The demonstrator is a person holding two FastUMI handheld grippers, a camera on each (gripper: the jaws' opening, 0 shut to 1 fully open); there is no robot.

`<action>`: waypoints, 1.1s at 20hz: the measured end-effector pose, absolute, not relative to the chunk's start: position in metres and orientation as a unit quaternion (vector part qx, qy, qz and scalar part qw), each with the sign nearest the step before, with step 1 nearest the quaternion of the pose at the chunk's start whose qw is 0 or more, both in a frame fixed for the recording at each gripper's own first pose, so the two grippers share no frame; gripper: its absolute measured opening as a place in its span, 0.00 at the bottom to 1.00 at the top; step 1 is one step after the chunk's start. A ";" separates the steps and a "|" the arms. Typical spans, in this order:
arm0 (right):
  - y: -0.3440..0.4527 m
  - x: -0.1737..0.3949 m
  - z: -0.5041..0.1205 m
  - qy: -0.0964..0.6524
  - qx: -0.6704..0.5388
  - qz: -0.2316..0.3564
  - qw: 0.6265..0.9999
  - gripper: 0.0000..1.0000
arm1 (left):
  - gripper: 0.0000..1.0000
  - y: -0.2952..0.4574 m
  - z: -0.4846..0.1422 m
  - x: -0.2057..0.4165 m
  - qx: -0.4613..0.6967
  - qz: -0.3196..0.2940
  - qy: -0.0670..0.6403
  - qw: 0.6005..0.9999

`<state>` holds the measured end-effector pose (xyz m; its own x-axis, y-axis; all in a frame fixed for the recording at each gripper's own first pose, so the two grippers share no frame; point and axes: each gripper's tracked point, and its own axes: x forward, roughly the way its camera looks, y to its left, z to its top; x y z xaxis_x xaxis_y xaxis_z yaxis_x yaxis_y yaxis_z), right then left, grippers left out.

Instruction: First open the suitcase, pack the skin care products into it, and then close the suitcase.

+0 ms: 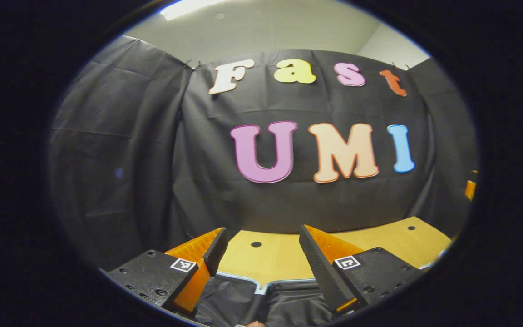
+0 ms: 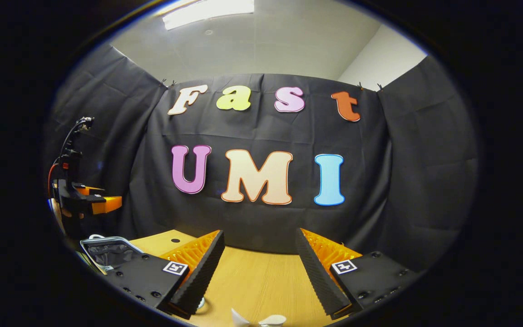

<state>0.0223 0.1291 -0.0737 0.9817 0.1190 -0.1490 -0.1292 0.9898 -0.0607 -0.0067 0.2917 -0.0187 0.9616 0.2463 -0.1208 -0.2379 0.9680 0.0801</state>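
In the left gripper view, the left gripper (image 1: 263,254) sits at the bottom centre with its two fingers spread wide apart and nothing between them, so it's released. Right under the fingers, at the very bottom edge, there's the open suitcase with dark fabric lining and a pale silvery rim (image 1: 261,284); you look straight down into the black lining, and the rim runs just beyond the fingertips. Past that is the light wooden tabletop with small round holes (image 1: 379,240), filling the lower middle of the frame. Behind it the black cloth booth wall (image 1: 120,159) takes up everything up to the pale ceiling (image 1: 266,27) at the top.

In the right gripper view, the right gripper (image 2: 259,259) is at the bottom centre, also with fingers wide apart and gripping nothing, hanging above the same wooden table. A small white thing (image 2: 257,320) pokes in at the bottom edge between the fingers; can't tell what it is. At lower left, the suitcase rim and lining (image 2: 107,247) peek out beside the left finger. Further off at the left edge, the left gripper (image 2: 84,200) hangs above the suitcase, with cables rising from it; can't make out its fingers from here. A bright ceiling light (image 2: 207,11) sits at top.
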 end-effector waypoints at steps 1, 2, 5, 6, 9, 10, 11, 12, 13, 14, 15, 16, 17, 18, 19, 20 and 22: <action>0.123 0.021 -0.073 0.072 -0.034 0.062 0.995 0.98 | 0.94 0.277 -0.019 -0.006 0.033 0.112 0.065 0.991; 0.118 0.020 -0.072 0.072 -0.032 0.061 0.995 0.98 | 0.94 0.262 -0.020 -0.007 0.029 0.104 0.068 0.992; 0.104 0.017 -0.067 0.066 -0.030 0.059 0.996 1.00 | 0.94 0.219 -0.021 -0.010 0.013 0.077 0.069 0.995; 0.099 0.017 -0.066 0.065 -0.028 0.059 0.996 0.98 | 0.95 0.207 -0.021 -0.012 0.012 0.070 0.068 0.995; 0.087 0.014 -0.064 0.063 -0.021 0.052 0.996 0.98 | 0.95 0.174 -0.017 -0.015 0.018 0.050 0.062 0.997; 0.084 0.012 -0.063 0.062 -0.019 0.051 0.997 0.98 | 0.95 0.161 -0.018 -0.017 0.016 0.039 0.063 0.997; 0.081 0.011 -0.062 0.061 -0.017 0.050 0.997 0.98 | 0.95 0.146 -0.023 -0.017 0.013 0.025 0.064 0.998; 0.078 0.009 -0.062 0.061 -0.018 0.050 0.997 0.98 | 0.94 0.131 -0.028 -0.018 0.008 0.010 0.069 0.998; 0.075 0.007 -0.061 0.060 -0.018 0.050 0.997 0.98 | 0.94 0.114 -0.037 -0.020 0.001 -0.007 0.079 0.997; 0.072 0.006 -0.059 0.060 -0.019 0.051 0.997 0.98 | 0.94 0.096 -0.048 -0.022 -0.006 -0.024 0.090 0.996; 0.069 0.004 -0.058 0.059 -0.021 0.051 0.997 0.98 | 0.95 0.082 -0.059 -0.023 -0.010 -0.038 0.102 0.994; 0.065 0.003 -0.058 0.059 -0.024 0.050 0.997 0.98 | 0.95 0.069 -0.069 -0.025 -0.012 -0.049 0.112 0.992; 0.060 0.001 -0.057 0.059 -0.026 0.048 0.997 0.98 | 0.95 0.057 -0.078 -0.027 -0.014 -0.060 0.123 0.990; 0.055 -0.001 -0.057 0.059 -0.028 0.046 0.997 0.98 | 0.95 0.044 -0.088 -0.027 -0.017 -0.069 0.133 0.989; 0.050 -0.002 -0.057 0.060 -0.030 0.043 0.997 0.98 | 0.95 0.034 -0.096 -0.026 -0.019 -0.077 0.142 0.987; 0.045 -0.004 -0.056 0.061 -0.033 0.039 0.997 0.98 | 0.95 0.024 -0.104 -0.027 -0.020 -0.083 0.150 0.985; 0.034 -0.008 -0.057 0.064 -0.039 0.032 0.997 0.98 | 0.95 0.002 -0.149 -0.014 -0.023 -0.091 0.164 0.982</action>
